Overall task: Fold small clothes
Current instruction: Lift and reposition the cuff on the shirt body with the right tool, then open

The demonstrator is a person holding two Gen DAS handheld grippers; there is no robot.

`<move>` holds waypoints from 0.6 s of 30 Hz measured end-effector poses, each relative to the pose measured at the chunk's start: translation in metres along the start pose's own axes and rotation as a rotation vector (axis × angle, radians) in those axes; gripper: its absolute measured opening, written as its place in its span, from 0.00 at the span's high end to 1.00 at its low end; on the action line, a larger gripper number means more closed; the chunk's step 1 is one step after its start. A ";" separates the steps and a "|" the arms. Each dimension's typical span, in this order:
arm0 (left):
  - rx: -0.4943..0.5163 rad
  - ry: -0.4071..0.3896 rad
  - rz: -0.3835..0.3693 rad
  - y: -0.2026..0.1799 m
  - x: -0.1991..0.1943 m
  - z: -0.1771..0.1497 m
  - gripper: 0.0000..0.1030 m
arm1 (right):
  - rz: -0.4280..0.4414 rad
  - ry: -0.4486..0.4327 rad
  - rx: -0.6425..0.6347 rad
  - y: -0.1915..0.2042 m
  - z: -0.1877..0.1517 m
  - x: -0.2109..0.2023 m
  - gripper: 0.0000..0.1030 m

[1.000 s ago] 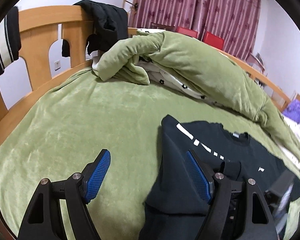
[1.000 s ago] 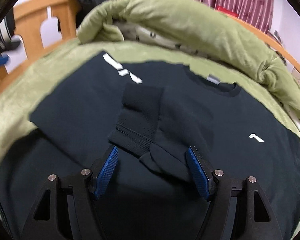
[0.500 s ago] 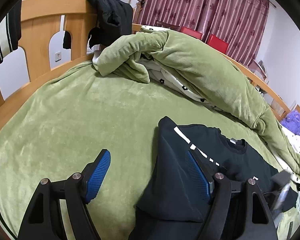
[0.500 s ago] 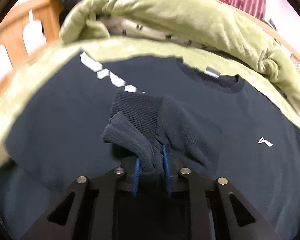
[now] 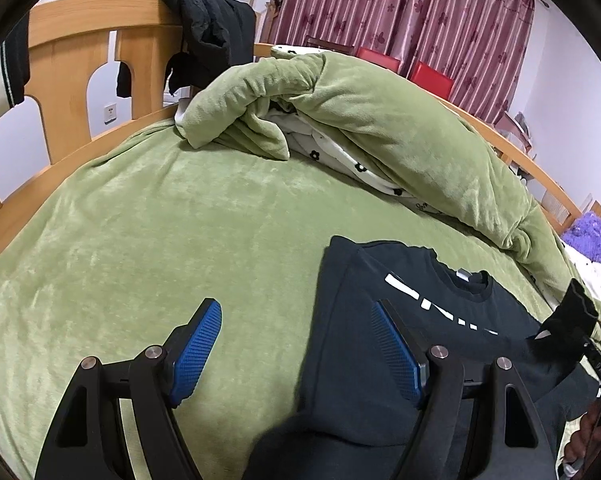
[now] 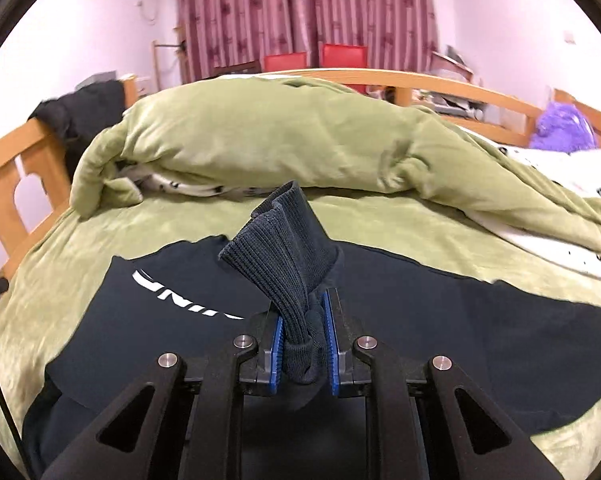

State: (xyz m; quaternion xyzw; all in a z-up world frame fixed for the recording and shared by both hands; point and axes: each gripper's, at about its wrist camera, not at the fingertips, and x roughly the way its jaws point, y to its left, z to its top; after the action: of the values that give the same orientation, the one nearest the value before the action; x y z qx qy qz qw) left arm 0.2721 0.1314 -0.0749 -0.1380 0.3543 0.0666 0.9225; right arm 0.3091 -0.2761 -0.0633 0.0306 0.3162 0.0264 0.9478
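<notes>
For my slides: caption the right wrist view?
Right gripper shut on a dark sweater's ribbed cuff, lifted above the green bedspread.

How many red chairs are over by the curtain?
2. Both chairs stand side by side behind the bed, before the curtain: one on the left, one on the right. Others may be hidden.

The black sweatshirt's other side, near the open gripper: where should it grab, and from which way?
Probably the sweatshirt's near left edge, where the fabric ends on the green blanket. The left gripper, jaws open, already straddles that edge, so coming down from above suits. The right gripper holds the ribbed cuff.
</notes>
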 end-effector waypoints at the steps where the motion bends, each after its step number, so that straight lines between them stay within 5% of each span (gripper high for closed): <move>1: 0.009 0.002 0.001 -0.003 0.000 -0.001 0.26 | 0.004 -0.002 0.016 -0.010 -0.001 -0.002 0.83; 8: 0.107 -0.019 0.019 -0.023 -0.003 -0.010 0.26 | -0.039 0.106 0.058 -0.051 -0.027 0.013 0.81; 13: 0.114 -0.009 0.018 -0.024 -0.001 -0.012 0.26 | -0.144 0.197 0.057 -0.083 -0.066 0.026 0.67; 18: 0.097 0.011 0.014 -0.024 0.004 -0.012 0.26 | -0.119 0.243 0.138 -0.107 -0.082 0.033 0.47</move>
State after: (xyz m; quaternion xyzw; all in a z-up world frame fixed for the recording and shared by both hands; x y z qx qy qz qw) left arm 0.2728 0.1050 -0.0813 -0.0911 0.3630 0.0548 0.9257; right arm 0.2895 -0.3773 -0.1559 0.0735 0.4308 -0.0484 0.8982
